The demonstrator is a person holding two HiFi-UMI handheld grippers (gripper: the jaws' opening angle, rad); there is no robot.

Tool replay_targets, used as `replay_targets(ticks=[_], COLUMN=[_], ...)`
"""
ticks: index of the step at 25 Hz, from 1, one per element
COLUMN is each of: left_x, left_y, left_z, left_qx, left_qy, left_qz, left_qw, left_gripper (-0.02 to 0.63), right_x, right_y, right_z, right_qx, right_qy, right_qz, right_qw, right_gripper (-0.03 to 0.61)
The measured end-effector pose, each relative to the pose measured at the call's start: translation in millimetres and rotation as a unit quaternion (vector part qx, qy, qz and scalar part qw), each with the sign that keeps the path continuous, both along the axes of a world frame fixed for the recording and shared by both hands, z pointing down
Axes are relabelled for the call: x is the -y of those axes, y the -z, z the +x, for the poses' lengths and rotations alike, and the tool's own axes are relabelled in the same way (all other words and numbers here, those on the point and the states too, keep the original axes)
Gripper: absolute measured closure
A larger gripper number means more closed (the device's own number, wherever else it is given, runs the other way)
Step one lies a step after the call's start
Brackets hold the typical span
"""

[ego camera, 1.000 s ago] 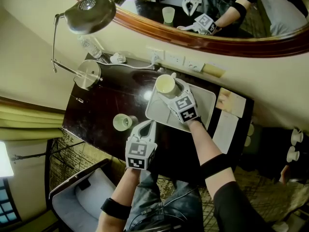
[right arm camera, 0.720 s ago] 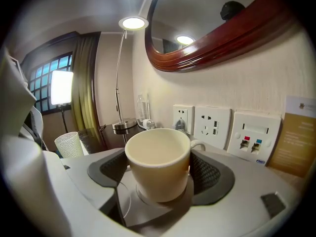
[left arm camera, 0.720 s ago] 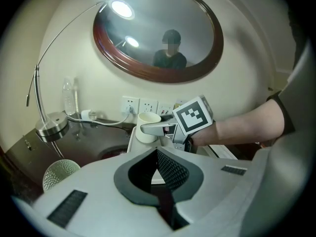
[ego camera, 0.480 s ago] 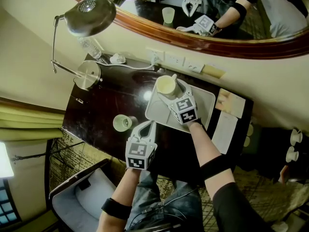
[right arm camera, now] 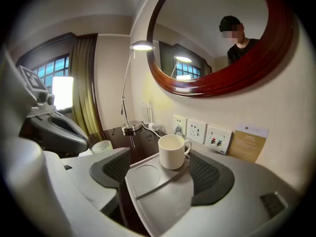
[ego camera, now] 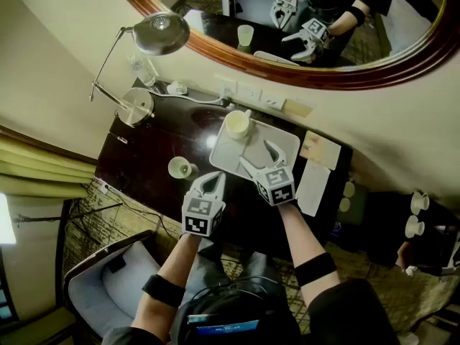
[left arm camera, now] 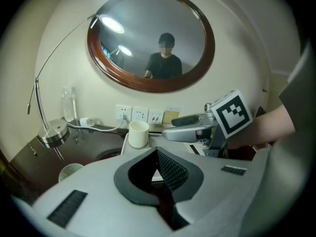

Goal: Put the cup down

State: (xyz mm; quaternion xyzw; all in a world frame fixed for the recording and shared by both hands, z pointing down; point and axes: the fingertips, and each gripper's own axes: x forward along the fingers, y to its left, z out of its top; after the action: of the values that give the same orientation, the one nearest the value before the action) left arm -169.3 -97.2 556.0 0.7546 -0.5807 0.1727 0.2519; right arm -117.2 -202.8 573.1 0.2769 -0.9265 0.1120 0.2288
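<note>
A cream cup with a handle stands upright at the far corner of the grey tray on the dark desk. My right gripper hovers over the tray's near part, open. Its jaws have just been closing a little, with nothing between them. The right gripper view shows the cup a short way beyond the pads, untouched. My left gripper is shut and empty at the desk's front edge, left of the tray. From the left gripper view, the cup is ahead and the right gripper to its right.
A ribbed glass stands on the desk left of the tray. A desk lamp, a water bottle and wall sockets line the back. Paper cards lie right of the tray. A chair sits at lower left.
The right gripper has drawn back from the cup toward the person and risen; the cup stays on the tray. The left gripper has lifted slightly. The head view has tilted.
</note>
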Motion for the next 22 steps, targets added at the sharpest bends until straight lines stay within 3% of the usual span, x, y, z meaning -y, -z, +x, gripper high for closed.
replay_targets(ticks=[9, 16, 22], left_x=[-38.2, -62.9, -69.0], left_y=[48.5, 58.6, 58.7], left_z=[9.2, 7.5, 12.7], left_qx=[0.012, 0.023, 0.035], left_qy=[-0.019, -0.031, -0.058], left_qz=[0.017, 0.018, 0.021], left_qw=[0.9996, 0.9991, 0.9975], left_gripper=[0.614, 0.614, 0.614], right_x=[-55.4, -89.5, -123.7], right_y=[61.8, 75.8, 66.9], right_z=[37.3, 59.9, 89.0], right_qx=[-0.014, -0.018, -0.024], right_qy=[0.011, -0.007, -0.044], right_qz=[0.038, 0.03, -0.007], right_qw=[0.999, 0.999, 0.999], right_gripper=[0.408, 0.484, 0.56])
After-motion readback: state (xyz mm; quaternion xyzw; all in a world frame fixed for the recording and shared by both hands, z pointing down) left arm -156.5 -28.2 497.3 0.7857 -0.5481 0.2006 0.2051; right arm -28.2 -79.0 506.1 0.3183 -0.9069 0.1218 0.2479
